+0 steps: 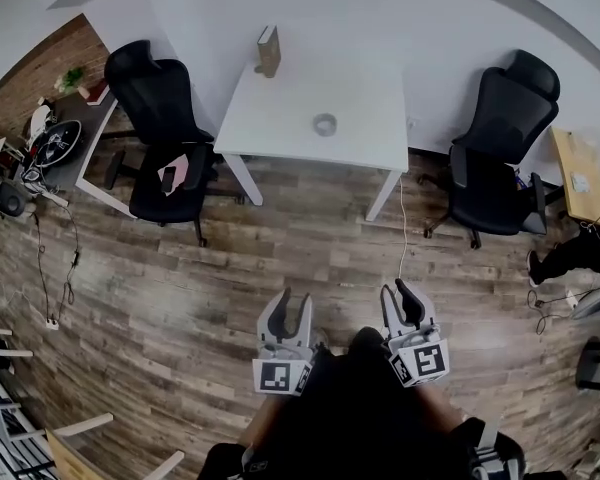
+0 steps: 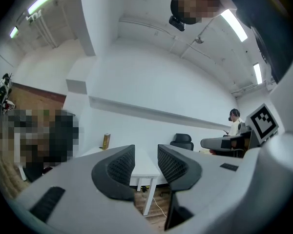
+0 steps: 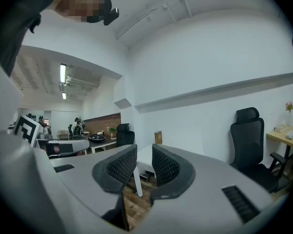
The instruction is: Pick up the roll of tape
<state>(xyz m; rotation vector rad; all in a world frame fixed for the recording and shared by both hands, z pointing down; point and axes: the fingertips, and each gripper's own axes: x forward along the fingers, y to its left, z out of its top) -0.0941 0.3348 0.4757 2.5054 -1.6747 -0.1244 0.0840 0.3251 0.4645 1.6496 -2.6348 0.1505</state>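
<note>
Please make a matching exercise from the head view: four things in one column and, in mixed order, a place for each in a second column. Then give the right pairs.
Things
1. roll of tape
2. book
3. left gripper
4. chair with a pale item on its seat

Places
A. upright at the table's far corner, by the wall
B. beside the table's left end
C. flat on the white table, near its middle
D. above the wooden floor, jaws apart, empty

Pairs: 1-C, 2-A, 3-D, 4-B

Silvery-grey roll of tape (image 1: pixel 325 124); white table (image 1: pixel 280 118); black office chairs (image 1: pixel 160 98); floor (image 1: pixel 180 288) of streaked brown-grey wood-grain planks.
</note>
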